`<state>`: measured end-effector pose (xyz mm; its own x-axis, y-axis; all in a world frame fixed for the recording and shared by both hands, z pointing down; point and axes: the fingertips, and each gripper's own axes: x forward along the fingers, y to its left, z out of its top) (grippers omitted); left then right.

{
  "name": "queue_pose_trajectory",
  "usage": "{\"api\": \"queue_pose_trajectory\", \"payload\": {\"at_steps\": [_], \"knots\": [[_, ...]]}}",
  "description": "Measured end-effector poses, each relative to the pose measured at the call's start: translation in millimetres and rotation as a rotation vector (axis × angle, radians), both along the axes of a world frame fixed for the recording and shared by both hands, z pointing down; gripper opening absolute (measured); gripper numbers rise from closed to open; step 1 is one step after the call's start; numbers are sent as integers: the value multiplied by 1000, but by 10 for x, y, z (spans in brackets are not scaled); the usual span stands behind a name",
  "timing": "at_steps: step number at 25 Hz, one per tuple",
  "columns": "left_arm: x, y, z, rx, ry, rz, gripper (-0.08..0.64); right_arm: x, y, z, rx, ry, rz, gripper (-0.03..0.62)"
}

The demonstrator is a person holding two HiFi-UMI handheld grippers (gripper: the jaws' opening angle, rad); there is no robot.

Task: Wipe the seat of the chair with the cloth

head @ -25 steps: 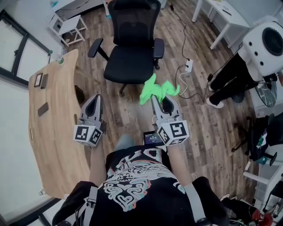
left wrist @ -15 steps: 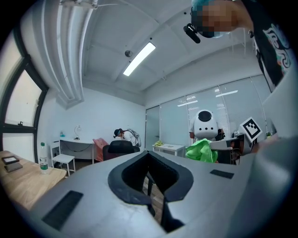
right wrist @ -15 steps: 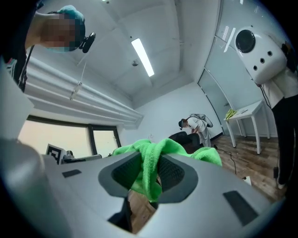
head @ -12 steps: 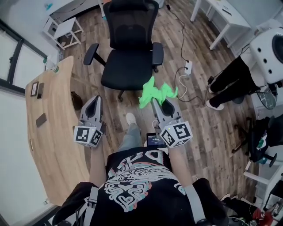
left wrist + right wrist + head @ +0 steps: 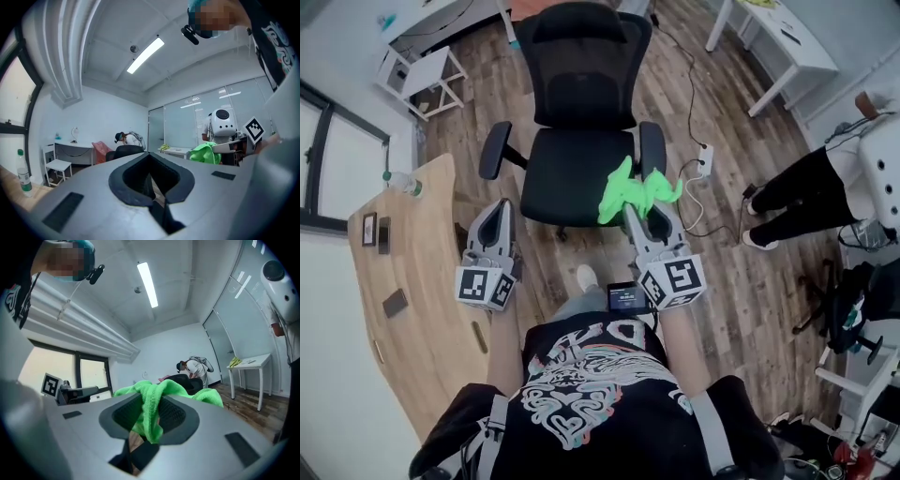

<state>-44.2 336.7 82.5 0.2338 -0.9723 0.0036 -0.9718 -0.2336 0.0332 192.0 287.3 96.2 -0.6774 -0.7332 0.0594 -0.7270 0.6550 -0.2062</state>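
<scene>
Two grippers hang before the chair [image 5: 584, 70]; the right gripper [image 5: 629, 209] pinches the cloth [image 5: 634, 190] over the front right corner of the seat [image 5: 567, 173], seemingly not touching; the left gripper [image 5: 499, 206] is pressed together, empty; all wiping is left to do.

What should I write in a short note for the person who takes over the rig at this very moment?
Right gripper: shut on the green cloth, which bunches above the jaws.
Left gripper: shut, nothing between its jaws, held level beside the right one.
Things: the black chair stands straight ahead, facing the person. In the head view the cloth overlaps the front right corner of its seat, but it seems held in the air, not pressed on it.
Done: cloth picked up and brought to the chair.
Left: lower the cloth onto the seat and wipe across it, which has probably not begun.
</scene>
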Motion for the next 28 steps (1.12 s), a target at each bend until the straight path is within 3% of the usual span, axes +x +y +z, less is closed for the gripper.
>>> {"api": "queue_pose_trajectory", "payload": {"at_steps": [4, 9, 14, 18, 28], "knots": [[-368, -407, 134, -17, 35, 26, -1, -329, -416, 50, 14, 26, 26, 107], [-552, -784, 301, -60, 58, 57, 0, -517, -737, 141, -6, 57, 53, 107], [-745, -1228, 347, -24, 234, 64, 0, -637, -1054, 306, -35, 96, 48, 107], [-854, -1676, 448, -19, 121, 24, 0, -799, -1444, 409, -34, 102, 36, 107], [-1029, -2803, 781, -137, -13, 44, 0, -1134, -2639, 634, -72, 101, 17, 107]]}}
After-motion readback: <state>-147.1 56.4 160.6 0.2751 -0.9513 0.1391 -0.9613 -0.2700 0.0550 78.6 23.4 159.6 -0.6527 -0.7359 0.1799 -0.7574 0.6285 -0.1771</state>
